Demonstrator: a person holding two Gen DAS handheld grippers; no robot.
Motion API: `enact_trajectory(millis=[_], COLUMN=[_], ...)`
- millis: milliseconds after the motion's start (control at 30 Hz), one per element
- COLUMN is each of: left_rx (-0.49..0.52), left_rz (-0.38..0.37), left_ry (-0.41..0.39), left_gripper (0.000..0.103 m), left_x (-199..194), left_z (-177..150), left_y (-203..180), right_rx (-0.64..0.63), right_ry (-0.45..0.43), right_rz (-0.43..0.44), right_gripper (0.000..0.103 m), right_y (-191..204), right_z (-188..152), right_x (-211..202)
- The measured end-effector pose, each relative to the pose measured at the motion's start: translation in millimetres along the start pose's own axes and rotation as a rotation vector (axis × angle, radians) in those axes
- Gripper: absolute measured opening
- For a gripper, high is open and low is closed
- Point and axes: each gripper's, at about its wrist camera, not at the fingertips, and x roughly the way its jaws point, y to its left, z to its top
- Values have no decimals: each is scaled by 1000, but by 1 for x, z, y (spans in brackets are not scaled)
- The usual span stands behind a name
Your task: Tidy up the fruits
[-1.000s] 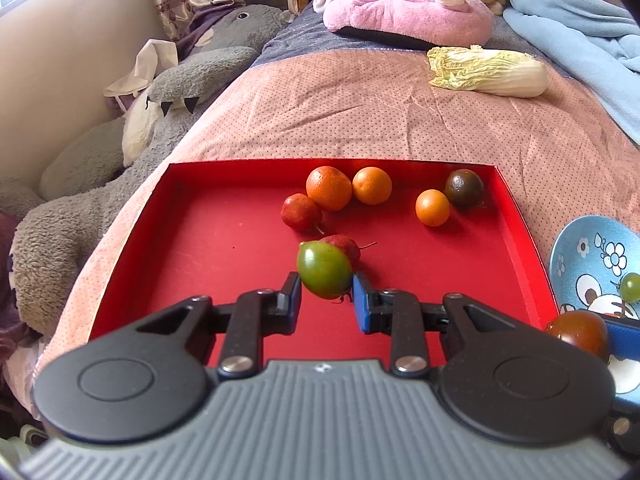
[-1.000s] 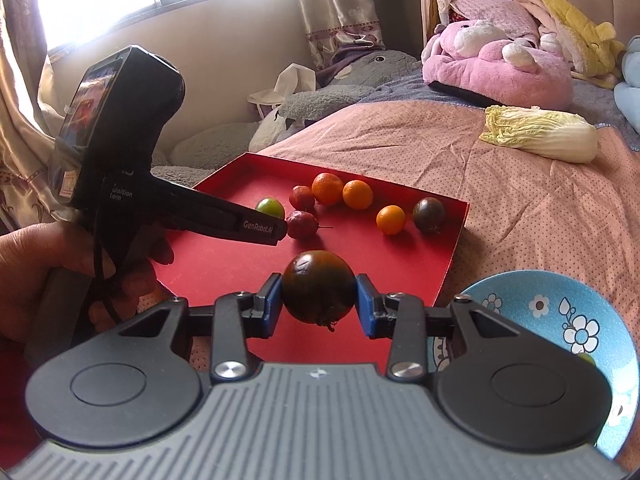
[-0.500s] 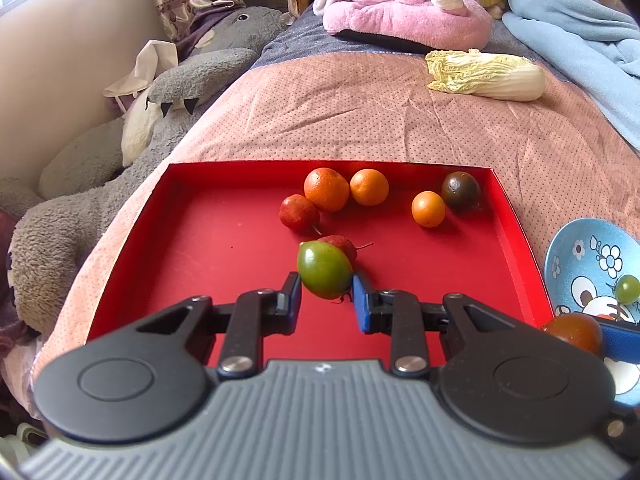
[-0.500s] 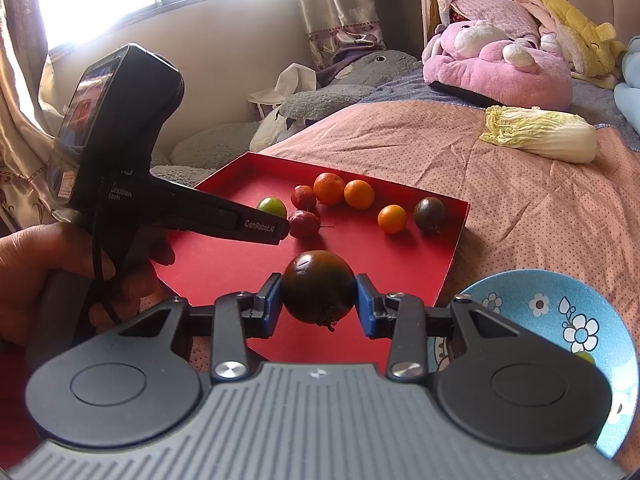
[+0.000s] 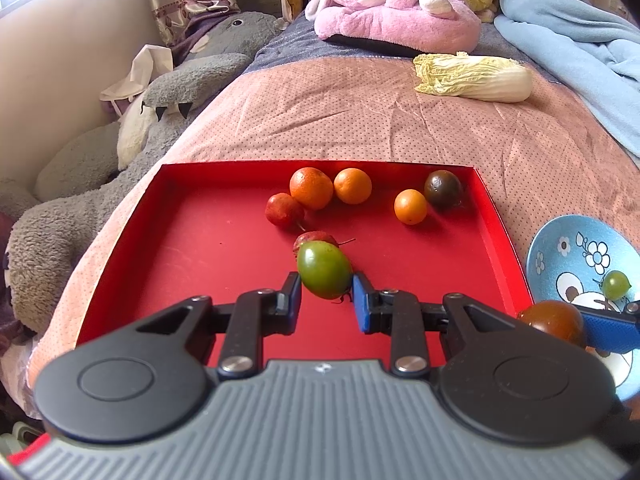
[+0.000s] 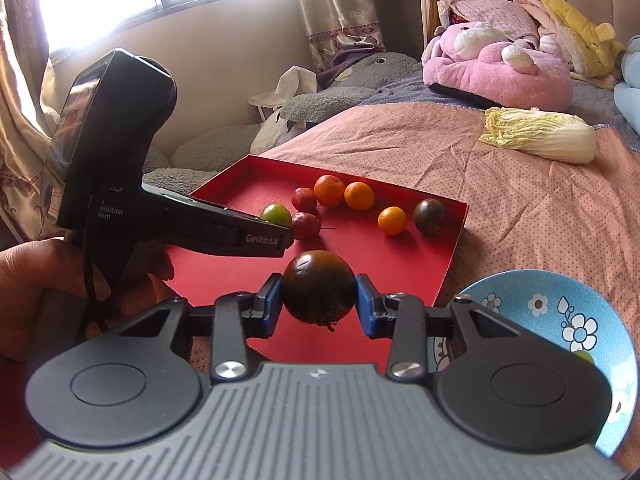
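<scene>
My left gripper (image 5: 326, 296) is shut on a green tomato (image 5: 324, 269) just above the red tray (image 5: 192, 248); the tomato also shows in the right wrist view (image 6: 276, 214). My right gripper (image 6: 319, 304) is shut on a dark brown tomato (image 6: 319, 286), held above the tray's near right edge beside the blue bowl (image 6: 560, 320). That tomato shows at the right in the left wrist view (image 5: 554, 320). In the tray lie two red fruits (image 5: 284, 210), three orange fruits (image 5: 311, 187) and a dark tomato (image 5: 443, 189). The bowl (image 5: 560, 248) holds a small green fruit (image 5: 616, 285).
The tray and bowl sit on a pink dotted bedspread (image 5: 360, 120). A napa cabbage (image 5: 476, 77) lies further back. A pink plush (image 5: 396, 20), a blue blanket (image 5: 572, 40) and a grey plush (image 5: 168, 96) border the bed.
The left gripper with the green tomato has shifted slightly; the view has tilted so the tray and bowl sit a little lower and further left. The right gripper has barely moved.
</scene>
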Motion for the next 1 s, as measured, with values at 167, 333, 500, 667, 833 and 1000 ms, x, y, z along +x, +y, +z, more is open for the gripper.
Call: enact_trajectory(millis=[167, 333, 500, 667, 833, 1000], left_rx=[6, 10, 13, 12, 22, 22], left_rz=[-3, -7, -4, -2, -1, 1], left_ry=[-8, -8, -6, -4, -3, -2], left_gripper=[31, 31, 31, 31, 31, 31], left_x=[-2, -3, -3, -3, -3, -2], left_z=[-1, -2, -2, -2, -3, -3], left_y=[-4, -7, -10, -10, -12, -12], right_rx=[4, 13, 25, 33, 39, 49], right_ry=[-1, -8, -13, -14, -16, -17], right_rz=[-1, -3, -7, -7, -8, -14], right_gripper=[44, 44, 44, 44, 44, 44], right_y=[0, -5, -10, -14, -16, -21], right_z=[0, -3, -5, -7, -9, -10], right_x=[-2, -7, -11, -14, -16, -19])
